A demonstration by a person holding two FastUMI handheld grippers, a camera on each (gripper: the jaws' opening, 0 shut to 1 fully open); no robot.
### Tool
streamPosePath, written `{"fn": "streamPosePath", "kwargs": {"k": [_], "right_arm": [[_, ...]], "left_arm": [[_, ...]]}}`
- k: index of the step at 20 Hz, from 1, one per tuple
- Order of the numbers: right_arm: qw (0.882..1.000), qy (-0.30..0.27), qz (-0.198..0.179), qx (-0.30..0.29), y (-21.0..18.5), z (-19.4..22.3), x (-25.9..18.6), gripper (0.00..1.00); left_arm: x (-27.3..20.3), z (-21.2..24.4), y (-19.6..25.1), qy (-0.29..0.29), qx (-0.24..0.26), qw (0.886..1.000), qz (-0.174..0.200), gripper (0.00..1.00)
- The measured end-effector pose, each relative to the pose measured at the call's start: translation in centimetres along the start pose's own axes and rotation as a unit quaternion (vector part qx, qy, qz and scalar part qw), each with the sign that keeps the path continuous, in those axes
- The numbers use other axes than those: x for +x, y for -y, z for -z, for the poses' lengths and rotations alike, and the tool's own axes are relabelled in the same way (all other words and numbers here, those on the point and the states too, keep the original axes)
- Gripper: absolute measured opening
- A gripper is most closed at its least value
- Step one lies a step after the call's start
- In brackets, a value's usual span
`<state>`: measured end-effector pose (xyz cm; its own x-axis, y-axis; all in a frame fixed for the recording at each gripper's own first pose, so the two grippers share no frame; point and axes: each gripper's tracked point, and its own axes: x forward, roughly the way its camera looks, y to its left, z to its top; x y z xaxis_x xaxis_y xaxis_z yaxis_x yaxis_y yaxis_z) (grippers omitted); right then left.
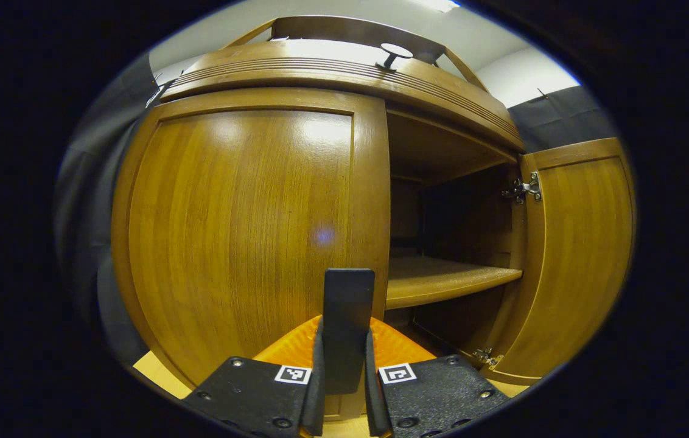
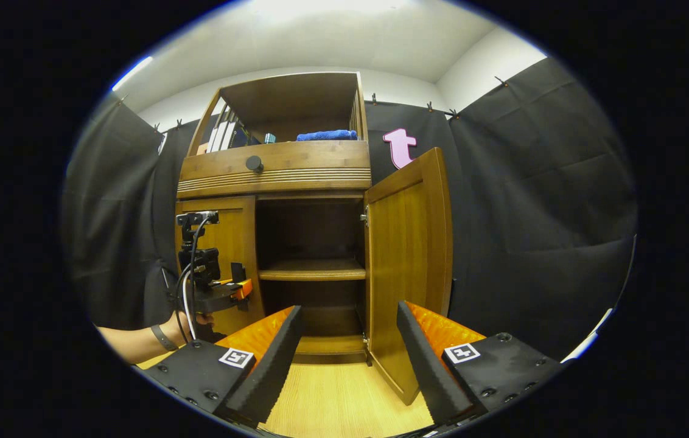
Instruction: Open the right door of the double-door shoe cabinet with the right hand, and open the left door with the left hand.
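Item 1, shoe cabinet (image 2: 274,173): stands against the booth's wall on a pale wooden floor (image 2: 344,395). I count 2 doors below a drawer with a round knob (image 2: 254,163).

Item 2, right door (image 2: 408,267): already swung wide on its hinges (image 1: 524,188), exposing the inner shelf (image 2: 312,272).

Item 3, left door (image 1: 241,237): lies flush with the frame, not yet opened. Its dark upright handle (image 1: 348,322) sits at the door's inner edge.

Item 4, left gripper (image 1: 344,389): I have it clenched on that handle, both fingers pressing its sides. In the right gripper view it sits at the left door's front, a hand (image 2: 195,319) holding it.

Item 5, right gripper (image 2: 347,359): released, fingers spread wide, holding nothing, well back from the cabinet and facing the open half.

Handling notes: I judge the door a stiff, fairly heavy wooden panel with a smooth varnished face that offers no purchase, so the handle is the 1 sound place to hold. It should swing on an arc about its outer edge; I would pull along that arc, since a straight tug could slip the fingers off the slim handle.
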<state>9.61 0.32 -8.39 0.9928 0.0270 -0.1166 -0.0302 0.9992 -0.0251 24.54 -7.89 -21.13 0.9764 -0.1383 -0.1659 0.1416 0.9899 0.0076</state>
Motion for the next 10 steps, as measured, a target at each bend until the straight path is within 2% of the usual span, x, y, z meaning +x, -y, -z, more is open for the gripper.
{"fn": "streamPosePath", "kwargs": {"k": [2, 4, 7, 10], "right_arm": [[1.000, -0.002, -0.004, 0.001, -0.2, 0.2, -0.4, 0.99], [1.000, -0.004, -0.006, 0.002, -0.5, 0.4, -0.8, 0.99], [1.000, -0.005, -0.009, 0.000, -0.9, 0.5, -1.0, 0.98], [1.000, -0.004, -0.010, 0.005, -1.2, 0.6, -0.9, 0.99]], "left_arm": [[-0.1, 0.1, 0.1, -0.005, -0.001, 1.000, 0.004, 0.22], [-0.9, 0.0, 0.3, -0.013, 0.007, 1.000, 0.015, 0.22], [-3.7, -0.2, 0.8, -0.012, 0.006, 0.999, 0.036, 0.22], [-7.0, -0.5, 0.1, -0.015, 0.008, 0.999, 0.032, 0.20]]}}
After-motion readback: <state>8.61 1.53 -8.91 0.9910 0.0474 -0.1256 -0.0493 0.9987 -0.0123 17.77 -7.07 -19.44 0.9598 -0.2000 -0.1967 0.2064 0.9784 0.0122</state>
